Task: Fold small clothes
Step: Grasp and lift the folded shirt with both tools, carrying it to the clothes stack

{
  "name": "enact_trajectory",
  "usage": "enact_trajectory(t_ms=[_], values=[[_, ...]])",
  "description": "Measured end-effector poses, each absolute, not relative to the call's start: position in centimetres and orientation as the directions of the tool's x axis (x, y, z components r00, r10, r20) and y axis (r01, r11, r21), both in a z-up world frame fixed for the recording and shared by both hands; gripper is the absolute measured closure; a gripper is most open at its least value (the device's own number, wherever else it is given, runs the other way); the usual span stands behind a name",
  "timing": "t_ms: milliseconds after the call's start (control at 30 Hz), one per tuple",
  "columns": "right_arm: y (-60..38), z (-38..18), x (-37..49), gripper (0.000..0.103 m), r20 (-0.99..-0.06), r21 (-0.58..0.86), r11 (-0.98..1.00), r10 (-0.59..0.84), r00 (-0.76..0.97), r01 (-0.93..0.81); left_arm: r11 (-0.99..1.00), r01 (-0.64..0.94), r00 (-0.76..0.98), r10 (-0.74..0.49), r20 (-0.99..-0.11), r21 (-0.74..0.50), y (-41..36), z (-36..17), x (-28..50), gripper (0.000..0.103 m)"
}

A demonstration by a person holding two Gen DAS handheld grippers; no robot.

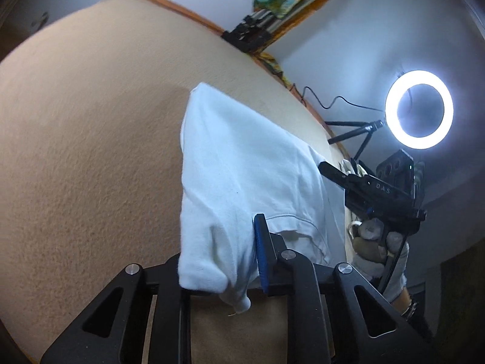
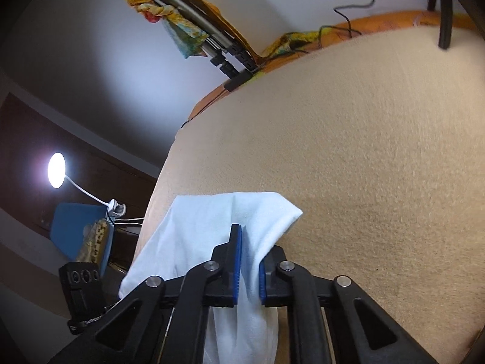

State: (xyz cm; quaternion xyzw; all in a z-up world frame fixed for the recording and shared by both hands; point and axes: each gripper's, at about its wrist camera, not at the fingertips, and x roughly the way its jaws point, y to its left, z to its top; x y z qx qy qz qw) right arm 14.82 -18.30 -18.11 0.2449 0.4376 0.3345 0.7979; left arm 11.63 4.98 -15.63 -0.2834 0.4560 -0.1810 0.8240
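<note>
A small white garment point(image 1: 242, 166) hangs lifted above the beige fleece surface point(image 1: 91, 136), stretched between both grippers. My left gripper point(image 1: 242, 261) is shut on its near edge; one blue pad point(image 1: 260, 251) shows, and the cloth drapes over the other finger. In the left wrist view my right gripper point(image 1: 326, 168) pinches the garment's far corner, with a gloved hand point(image 1: 372, 242) behind it. In the right wrist view the white garment point(image 2: 212, 227) runs down between the blue pads of my right gripper point(image 2: 249, 261), which is shut on it. The garment's lower part is hidden behind the fingers.
The beige surface point(image 2: 363, 166) has an orange edge point(image 2: 379, 19) at the back. A folded tripod wrapped in patterned cloth point(image 1: 272, 21) leans on the wall. A lit ring light point(image 1: 419, 109) on a small stand, a lamp point(image 2: 56, 170) and a blue chair point(image 2: 75, 227) stand beyond the edge.
</note>
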Motion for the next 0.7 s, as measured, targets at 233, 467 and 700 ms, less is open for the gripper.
enact_trajectory(t_ms=[233,467,700], values=[[-16.8,-15.1,12.8,0.099,-0.555,0.571,0.715,0.698,0.452,-0.404,0.788,0.12,0.536,-0.563,-0.629,-0.604,3.8,-14.1,11.1,0.09],[-17.3,-12.6,10.5,0.099,-0.552,0.494,0.746,0.665,0.502,-0.446,0.763,0.181,0.523,-0.609,-0.597,-0.62,2.0,-12.5,10.6,0.09],[-20.4,-10.2,7.8,0.1,-0.535,0.453,0.779,0.627,0.566,-0.435,0.744,0.263,0.496,-0.651,-0.575,-0.614,-1.4,-10.7,10.2,0.09]])
